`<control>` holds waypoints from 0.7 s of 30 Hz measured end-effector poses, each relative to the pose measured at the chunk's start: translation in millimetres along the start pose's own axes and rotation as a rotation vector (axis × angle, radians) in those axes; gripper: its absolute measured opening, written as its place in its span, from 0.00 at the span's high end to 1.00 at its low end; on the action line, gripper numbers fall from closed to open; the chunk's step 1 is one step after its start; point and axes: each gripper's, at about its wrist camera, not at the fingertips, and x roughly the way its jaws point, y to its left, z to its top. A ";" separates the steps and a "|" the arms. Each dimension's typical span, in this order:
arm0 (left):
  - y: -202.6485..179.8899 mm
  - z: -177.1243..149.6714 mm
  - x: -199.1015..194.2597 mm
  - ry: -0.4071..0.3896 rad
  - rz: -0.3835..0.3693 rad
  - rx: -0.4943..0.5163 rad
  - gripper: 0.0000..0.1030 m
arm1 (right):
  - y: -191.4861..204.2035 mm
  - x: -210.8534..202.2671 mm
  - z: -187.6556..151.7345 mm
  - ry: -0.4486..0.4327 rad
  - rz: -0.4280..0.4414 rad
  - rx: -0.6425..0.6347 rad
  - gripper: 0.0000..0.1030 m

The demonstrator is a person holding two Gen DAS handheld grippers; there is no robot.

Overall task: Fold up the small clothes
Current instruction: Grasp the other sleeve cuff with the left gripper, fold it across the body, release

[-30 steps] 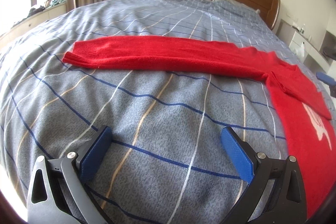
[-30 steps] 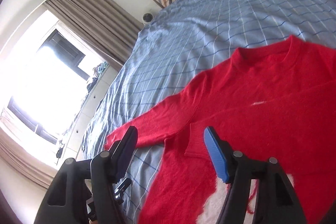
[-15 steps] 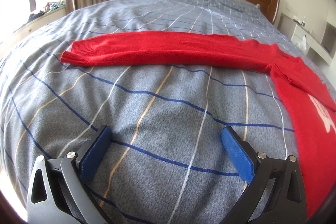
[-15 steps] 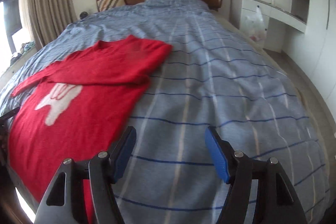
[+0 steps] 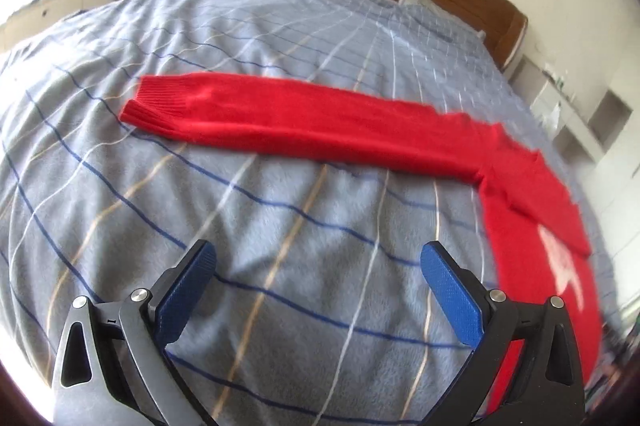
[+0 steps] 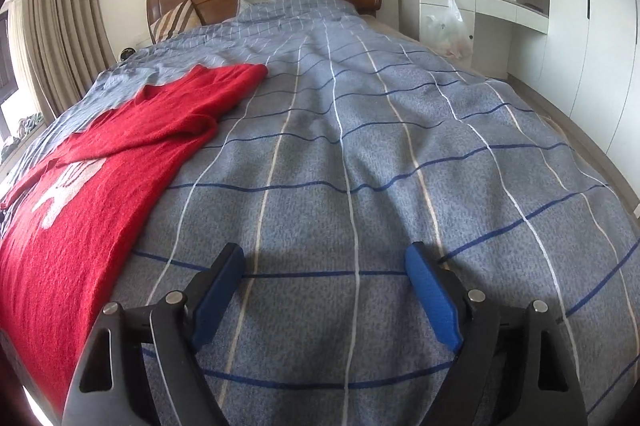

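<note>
The left gripper (image 5: 316,290) is hovering wide open over the checked blanket (image 5: 280,226). A red sweater (image 5: 520,210) is lying beyond, one sleeve (image 5: 280,118) stretching leftward.

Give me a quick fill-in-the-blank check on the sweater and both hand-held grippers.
1. The sweater is coloured ____.
2. Its outstretched sleeve lies flat on the ____.
3. The left hand-held gripper is ____, holding nothing.
4. The right hand-held gripper hovers over bare ____.

Missing words: red; bed; open; bedspread

A sweater (image 6: 100,186) lies on the bed (image 6: 360,166) at nine o'clock, its sleeve (image 5: 300,118) stretched leftward; pillows (image 6: 288,0) at twelve
</note>
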 end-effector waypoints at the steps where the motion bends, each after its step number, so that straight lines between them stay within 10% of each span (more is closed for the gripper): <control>1: 15.6 14.5 -0.4 -0.007 -0.016 -0.076 0.01 | 1.0 0.4 -0.3 0.000 -0.003 -0.005 0.18; 6: 96.0 58.3 39.0 0.062 -0.045 -0.398 0.13 | 4.8 2.0 -1.8 -0.001 -0.016 -0.021 0.17; 9: 113.9 68.9 49.8 0.030 -0.016 -0.452 0.40 | 5.1 1.7 -1.7 -0.001 -0.018 -0.022 0.17; 11: 119.1 70.7 52.2 0.006 -0.004 -0.477 0.91 | 5.1 1.9 -2.0 -0.001 -0.020 -0.024 0.17; 13: 118.1 71.3 49.6 -0.026 0.011 -0.488 0.97 | 5.2 1.8 -1.9 -0.001 -0.019 -0.023 0.17; 21: -56.5 134.8 2.8 -0.166 -0.092 0.026 0.97 | 5.3 1.9 -1.9 -0.001 -0.019 -0.024 0.16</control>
